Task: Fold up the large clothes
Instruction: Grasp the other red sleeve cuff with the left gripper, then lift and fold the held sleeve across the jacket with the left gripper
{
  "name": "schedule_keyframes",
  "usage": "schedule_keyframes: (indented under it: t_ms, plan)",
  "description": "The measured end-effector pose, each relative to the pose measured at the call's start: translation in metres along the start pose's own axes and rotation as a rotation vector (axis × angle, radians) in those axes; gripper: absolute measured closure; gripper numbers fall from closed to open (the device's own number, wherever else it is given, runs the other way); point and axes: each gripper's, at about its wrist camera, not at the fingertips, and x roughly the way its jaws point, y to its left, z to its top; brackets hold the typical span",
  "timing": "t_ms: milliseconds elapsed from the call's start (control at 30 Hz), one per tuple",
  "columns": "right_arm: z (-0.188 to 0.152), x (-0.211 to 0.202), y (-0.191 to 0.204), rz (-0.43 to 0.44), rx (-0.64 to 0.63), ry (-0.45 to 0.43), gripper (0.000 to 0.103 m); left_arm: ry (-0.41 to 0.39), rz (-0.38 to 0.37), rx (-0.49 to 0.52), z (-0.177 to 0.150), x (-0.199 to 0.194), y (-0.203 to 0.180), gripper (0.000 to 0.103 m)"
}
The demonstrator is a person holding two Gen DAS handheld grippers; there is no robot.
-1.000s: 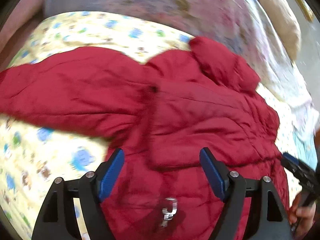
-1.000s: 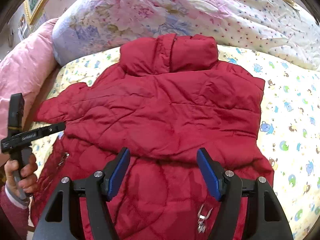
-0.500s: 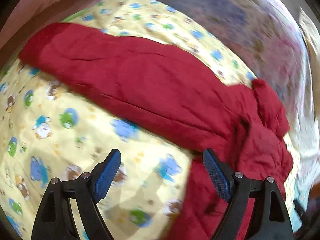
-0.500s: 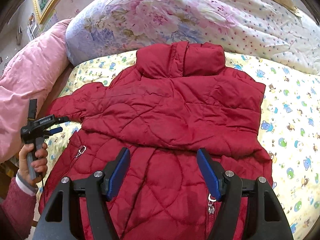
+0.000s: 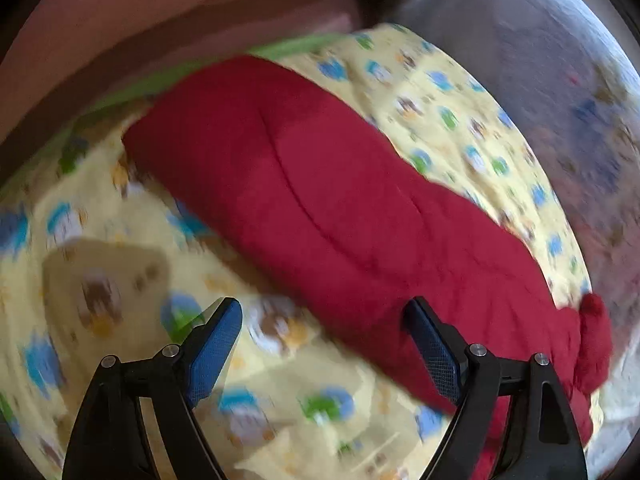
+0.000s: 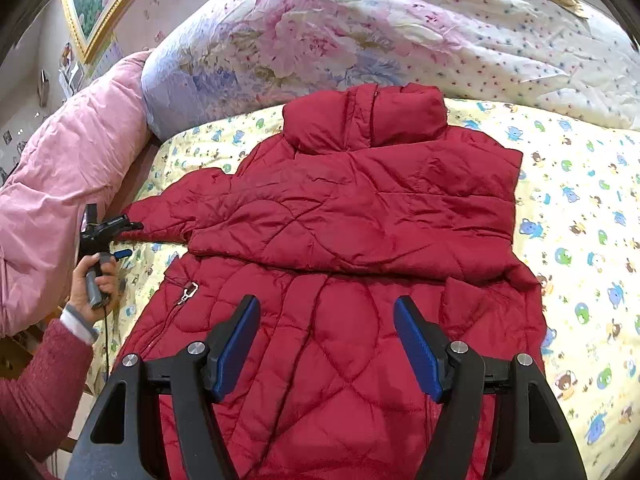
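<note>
A red quilted jacket [image 6: 360, 220] lies on a yellow cartoon-print sheet [image 6: 580, 200], collar toward the pillows, its right sleeve folded across the chest. Its left sleeve [image 5: 320, 200] stretches out toward the bed's left edge. My left gripper [image 5: 324, 320] is open, hovering just over that sleeve near its cuff end; it also shows in the right wrist view [image 6: 108, 232], at the cuff. My right gripper [image 6: 326, 320] is open and empty above the jacket's lower body.
A floral duvet [image 6: 320, 40] is piled along the back of the bed. A pink quilt [image 6: 60, 160] lies at the left edge. A framed picture [image 6: 100, 0] hangs on the wall at far left.
My left gripper has swung left from the jacket body out along the left sleeve to its cuff. My right gripper has drawn back slightly, showing more of the jacket.
</note>
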Motion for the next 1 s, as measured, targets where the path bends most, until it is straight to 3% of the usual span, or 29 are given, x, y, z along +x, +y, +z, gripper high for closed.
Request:
schedule_keyframes:
  t_ms: [333, 400, 467, 567, 667, 867, 1000]
  plan:
    - [-0.012, -0.006, -0.007, 0.012, 0.053, 0.013, 0.032, -0.034, 0.045, -0.036, 0.019, 0.008, 0.007, 0.021]
    - [-0.014, -0.006, -0.006, 0.009, 0.053, 0.015, 0.032, -0.046, 0.055, -0.014, 0.016, 0.02, -0.008, 0.037]
    - [-0.015, -0.007, -0.005, 0.012, 0.053, 0.015, 0.032, -0.039, 0.046, 0.011, 0.016, 0.028, -0.02, 0.062]
    - [-0.016, -0.01, -0.005, 0.014, 0.051, 0.008, 0.032, -0.043, 0.036, 0.057, 0.014, 0.025, -0.035, 0.086]
    - [-0.016, -0.012, -0.005, 0.024, 0.056, 0.001, 0.032, -0.085, 0.022, 0.115, 0.006, 0.003, -0.055, 0.092]
    - [-0.016, -0.01, -0.007, 0.036, 0.066, 0.0, 0.032, -0.173, -0.123, 0.245, -0.02, -0.049, -0.102, 0.093]
    - [-0.017, -0.012, -0.009, 0.044, 0.078, -0.009, 0.032, -0.178, -0.228, 0.336, -0.048, -0.073, -0.137, 0.094]
